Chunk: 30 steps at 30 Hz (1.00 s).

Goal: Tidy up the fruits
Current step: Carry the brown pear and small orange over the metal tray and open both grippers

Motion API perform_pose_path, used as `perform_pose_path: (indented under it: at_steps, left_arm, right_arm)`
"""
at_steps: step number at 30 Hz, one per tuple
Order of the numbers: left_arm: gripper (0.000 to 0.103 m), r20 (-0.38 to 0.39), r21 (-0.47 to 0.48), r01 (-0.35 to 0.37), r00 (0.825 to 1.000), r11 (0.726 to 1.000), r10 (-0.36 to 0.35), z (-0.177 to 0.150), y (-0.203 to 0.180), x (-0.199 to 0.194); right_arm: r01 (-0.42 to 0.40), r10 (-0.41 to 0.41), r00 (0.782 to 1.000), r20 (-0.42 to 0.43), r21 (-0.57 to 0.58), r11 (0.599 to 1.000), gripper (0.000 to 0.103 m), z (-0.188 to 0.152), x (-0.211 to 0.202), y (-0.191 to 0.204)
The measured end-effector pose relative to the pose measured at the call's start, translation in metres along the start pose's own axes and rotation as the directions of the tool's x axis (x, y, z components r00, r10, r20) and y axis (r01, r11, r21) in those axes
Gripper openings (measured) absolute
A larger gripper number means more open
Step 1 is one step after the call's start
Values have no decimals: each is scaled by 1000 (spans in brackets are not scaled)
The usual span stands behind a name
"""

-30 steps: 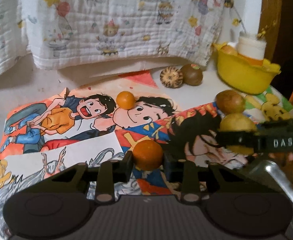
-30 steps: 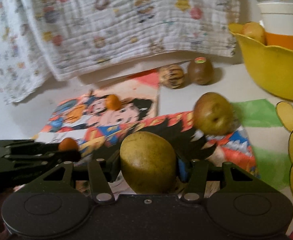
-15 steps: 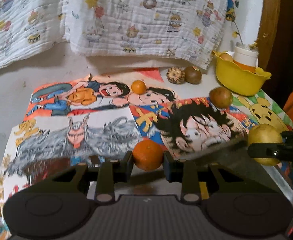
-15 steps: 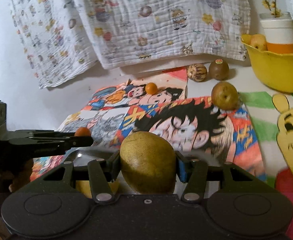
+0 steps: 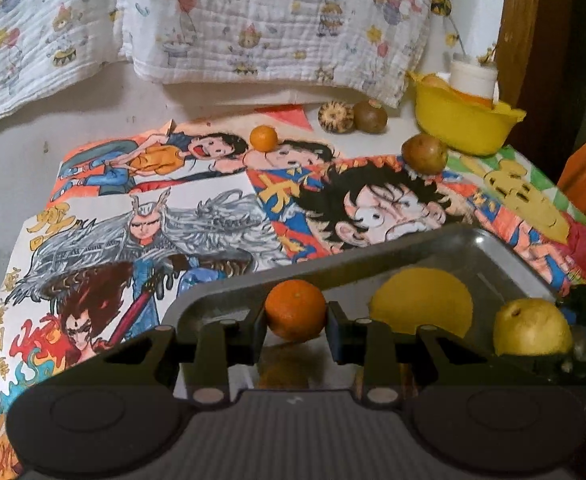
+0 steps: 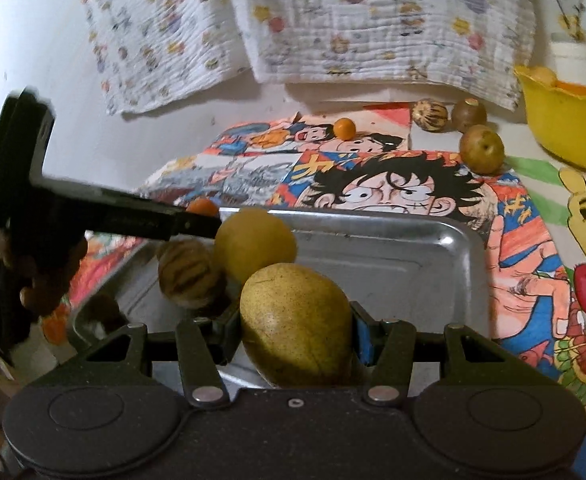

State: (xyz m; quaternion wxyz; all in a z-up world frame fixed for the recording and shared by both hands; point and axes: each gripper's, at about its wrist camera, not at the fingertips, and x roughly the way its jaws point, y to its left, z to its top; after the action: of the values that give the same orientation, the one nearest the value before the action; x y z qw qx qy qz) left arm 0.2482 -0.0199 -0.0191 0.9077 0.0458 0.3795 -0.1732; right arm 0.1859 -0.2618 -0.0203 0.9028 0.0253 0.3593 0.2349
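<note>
**Set both fruits down in the tray without knocking what is there**

On the left, your left gripper (image 5: 296, 322) is clenched on a small orange (image 5: 295, 309), held above the near-left part of the metal tray (image 5: 505, 256). Lower it until the fruit nearly rests on the tray floor, then ease the jaws apart (a round fruit dropped from height will likely roll). Aim for bare metal to the left of the yellow fruit (image 6: 255, 242) and clear of the striped brown fruit (image 6: 191, 276) lying beside it.

Further right, your right gripper (image 6: 295, 334) grips a large yellow-green pear (image 6: 295, 322) over the near edge of the tray. The right half of the tray looks bare, so I would set the pear there, well apart from the other two, and let go only once it sits steady.

Watch the two grippers: they are near each other over the tray, so release one at a time.

Far on the table (image 5: 9, 160), a second small orange (image 5: 263, 138), a brown round fruit (image 5: 425, 153) and two more by the yellow bowl (image 5: 463, 130) await collection.
</note>
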Motion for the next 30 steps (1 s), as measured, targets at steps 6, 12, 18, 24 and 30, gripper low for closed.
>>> perform_pose_path:
  at_steps: [6,12,18,24,30]
  left_arm:
    - [35,-25,-22,0,1000,1000,-1,-2,5,5]
    - [36,-28,-30,1,1000,1000,-1,-4,6,2]
    - [55,-6,-43,-24,1000,999,23,-15,7,-5]
    - [65,24,-71,-28,999,997,30,-28,8,-20]
    - [83,65,-99,-48,996,994,54,-45,3,-49]
  right_arm:
    - [41,-39,999,22,-101,994,56,-3,6,20]
    - [60,-58,998,28,-103,993,57,-4,7,25]
    - [74,-71,997,37,-84,994,61,-7,3,28]
    - [76,-73,996,53,-42,996,68,-14,-7,32]
    - [58,-57,996,75,-13,998,79,-22,-24,40]
